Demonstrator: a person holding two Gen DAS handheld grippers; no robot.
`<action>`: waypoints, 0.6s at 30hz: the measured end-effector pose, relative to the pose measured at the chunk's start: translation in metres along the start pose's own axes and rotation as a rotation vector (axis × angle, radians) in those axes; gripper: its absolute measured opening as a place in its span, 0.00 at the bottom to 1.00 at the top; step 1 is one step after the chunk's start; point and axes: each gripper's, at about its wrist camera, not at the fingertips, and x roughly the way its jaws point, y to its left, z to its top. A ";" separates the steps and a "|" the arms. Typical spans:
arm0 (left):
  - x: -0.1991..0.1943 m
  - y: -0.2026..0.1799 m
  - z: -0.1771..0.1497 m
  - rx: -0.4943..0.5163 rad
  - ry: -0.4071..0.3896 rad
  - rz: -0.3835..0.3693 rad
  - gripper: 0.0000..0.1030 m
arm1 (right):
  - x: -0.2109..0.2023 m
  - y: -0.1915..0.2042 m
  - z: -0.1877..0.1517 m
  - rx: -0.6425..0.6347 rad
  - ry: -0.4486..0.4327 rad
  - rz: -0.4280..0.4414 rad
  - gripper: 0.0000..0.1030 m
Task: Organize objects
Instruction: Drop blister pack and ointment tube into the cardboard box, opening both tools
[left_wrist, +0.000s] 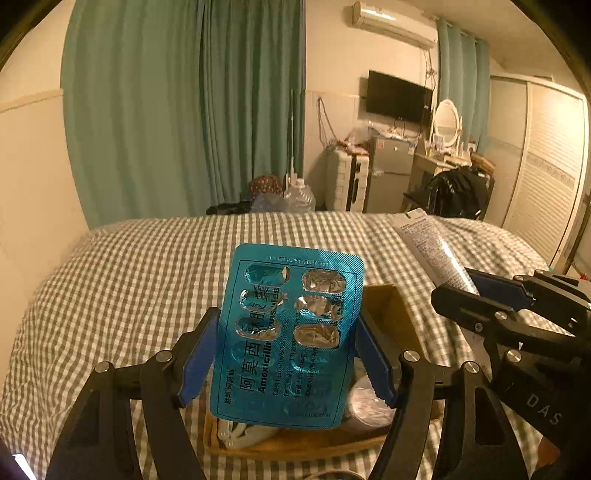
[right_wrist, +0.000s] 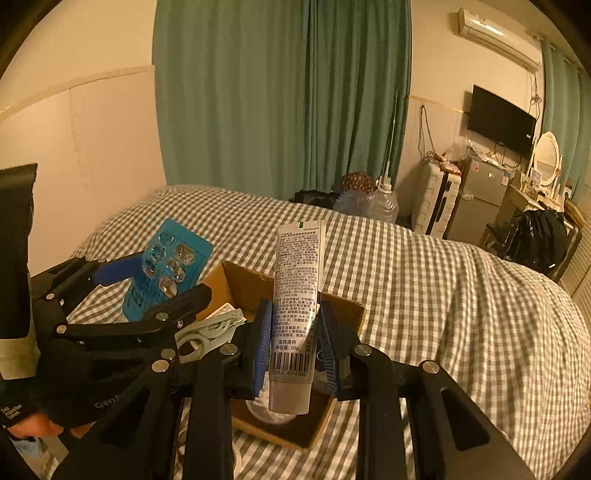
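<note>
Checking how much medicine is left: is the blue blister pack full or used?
Partly used: the blister pack in the left gripper shows several torn-open foil pockets; the lower ones look intact.

The cardboard box (right_wrist: 236, 284) sits on the bed (right_wrist: 443, 295), with both grippers above it. In the right wrist view, the left gripper (right_wrist: 147, 273) stands at nine o'clock of the right gripper (right_wrist: 295, 339). The blister pack (left_wrist: 288, 332) stands upright in the left gripper; the tube (right_wrist: 297, 314) stands upright in the right. A scissors pack (right_wrist: 207, 332) and a roll (left_wrist: 365, 402) lie inside the box.
</note>
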 end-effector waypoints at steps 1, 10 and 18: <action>0.007 0.000 -0.001 -0.002 0.007 -0.004 0.71 | 0.008 -0.002 -0.001 0.003 0.008 0.002 0.24; 0.070 -0.006 -0.014 -0.009 0.045 -0.018 0.72 | 0.053 -0.014 -0.012 0.032 0.045 0.013 0.25; 0.070 -0.003 -0.034 0.013 0.030 -0.011 0.96 | 0.034 -0.018 -0.013 0.075 0.008 0.001 0.56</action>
